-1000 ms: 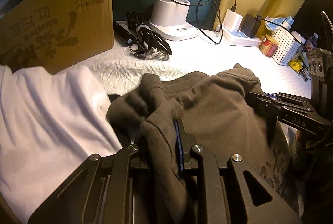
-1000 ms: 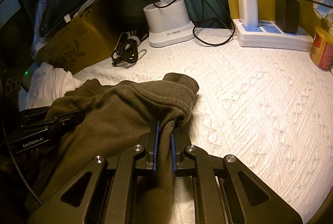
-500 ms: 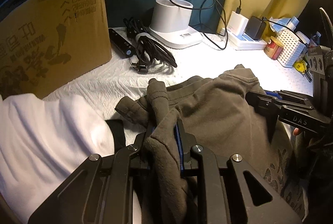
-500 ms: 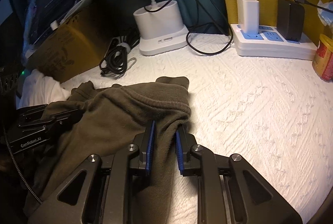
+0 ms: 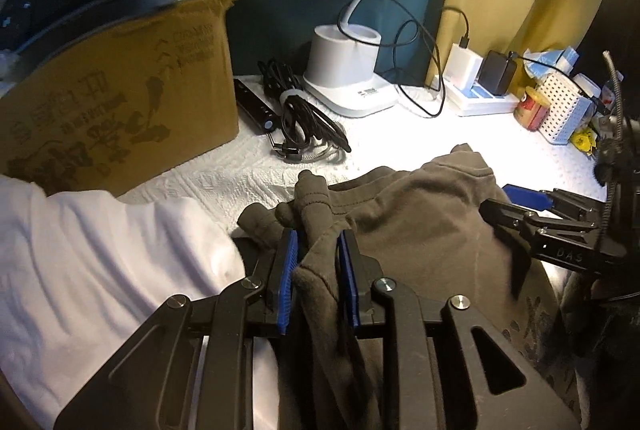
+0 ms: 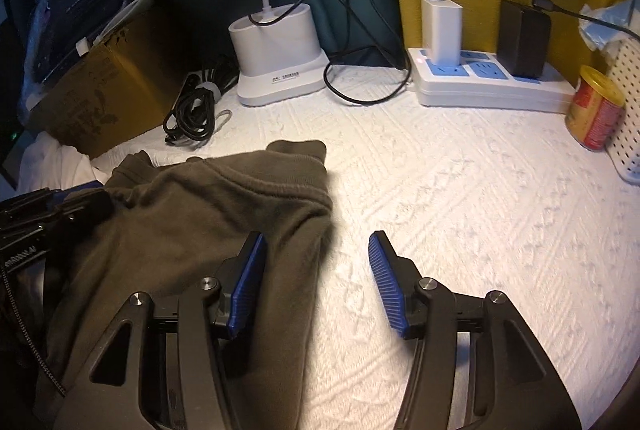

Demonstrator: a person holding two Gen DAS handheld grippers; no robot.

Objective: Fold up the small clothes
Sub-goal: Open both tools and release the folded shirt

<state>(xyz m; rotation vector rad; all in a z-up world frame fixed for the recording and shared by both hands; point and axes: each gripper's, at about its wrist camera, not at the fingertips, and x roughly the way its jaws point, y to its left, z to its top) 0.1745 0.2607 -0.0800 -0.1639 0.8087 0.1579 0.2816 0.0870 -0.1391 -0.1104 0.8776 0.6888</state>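
Note:
An olive-brown small garment [image 5: 420, 230] lies bunched on the white textured cloth [image 6: 460, 198]. My left gripper [image 5: 318, 246] has its blue pads parted, with a fold of the garment still lying loosely between them. My right gripper [image 6: 316, 250] is wide open; its left pad rests beside the garment's [image 6: 208, 214] right edge and holds nothing. Each gripper shows at the side of the other's view. A white garment [image 5: 100, 254] lies to the left.
A cardboard box [image 5: 112, 102] stands at the back left. A white lamp base [image 6: 280, 54], coiled black cables [image 6: 196, 106], a power strip with chargers [image 6: 484, 78], a yellow-red can [image 6: 596, 110] and a white perforated basket [image 6: 630, 118] line the back and right.
Both grippers have opened: the right one let go of the garment's edge and spread wide, the left one parted its pads. The garment settled flatter on the cloth.

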